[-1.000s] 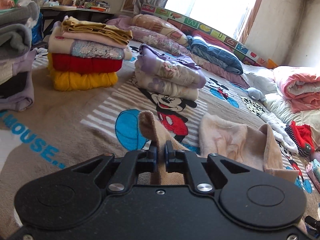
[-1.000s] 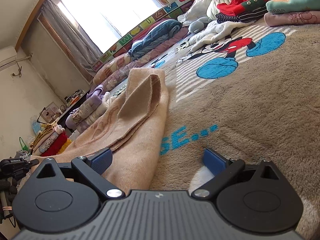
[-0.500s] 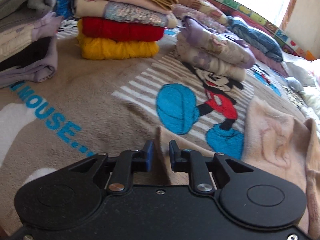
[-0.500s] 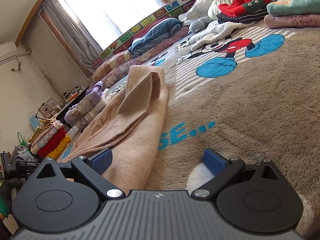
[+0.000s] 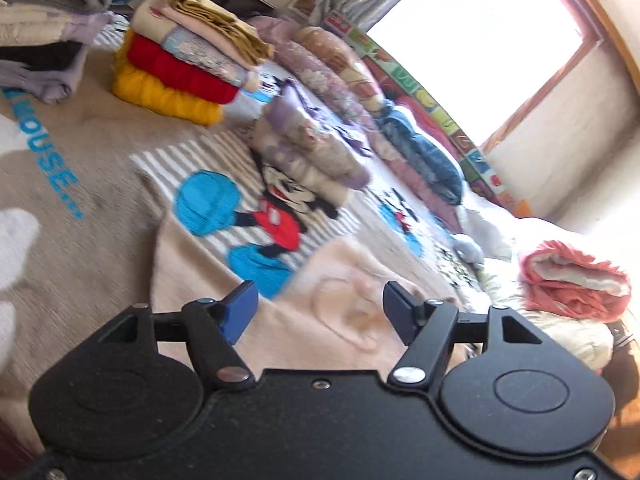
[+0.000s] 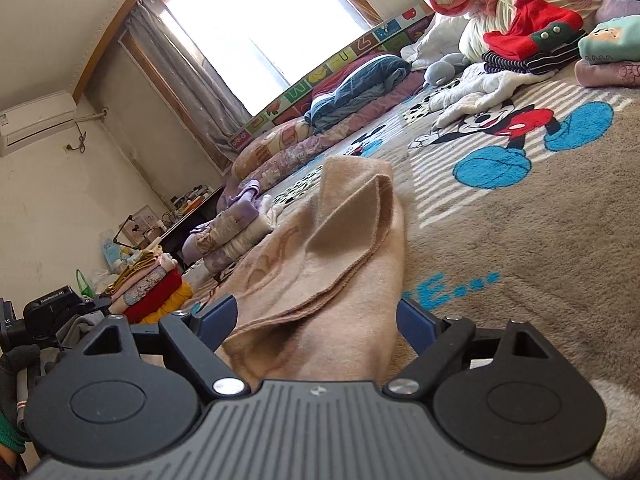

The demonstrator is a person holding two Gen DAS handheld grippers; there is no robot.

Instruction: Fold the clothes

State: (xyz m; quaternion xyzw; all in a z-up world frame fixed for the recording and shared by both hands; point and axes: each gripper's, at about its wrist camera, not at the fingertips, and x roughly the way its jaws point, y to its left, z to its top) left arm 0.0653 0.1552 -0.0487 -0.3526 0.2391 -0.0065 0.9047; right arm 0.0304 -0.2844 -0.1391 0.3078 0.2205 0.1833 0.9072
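Observation:
A beige fleece garment (image 5: 340, 304) lies spread on the Mickey Mouse blanket (image 5: 100, 208). My left gripper (image 5: 316, 312) is open and empty just above it, jaws wide apart. In the right wrist view the same garment (image 6: 320, 280) lies partly folded, with a raised doubled edge. My right gripper (image 6: 316, 320) is open, its jaws on either side of the garment's near end, not closed on it.
Stacks of folded clothes stand at the far left: a yellow and red pile (image 5: 176, 72), a lilac pile (image 5: 308, 152) and a grey pile (image 5: 44, 8). A pink quilt (image 5: 572, 280) and unfolded clothes (image 6: 532, 36) lie at the right. Pillows line the window wall.
My left gripper lowered the garment's corner to the blanket, opened and let go, then tilted. My right gripper shifted slightly left over the garment's end and stayed open.

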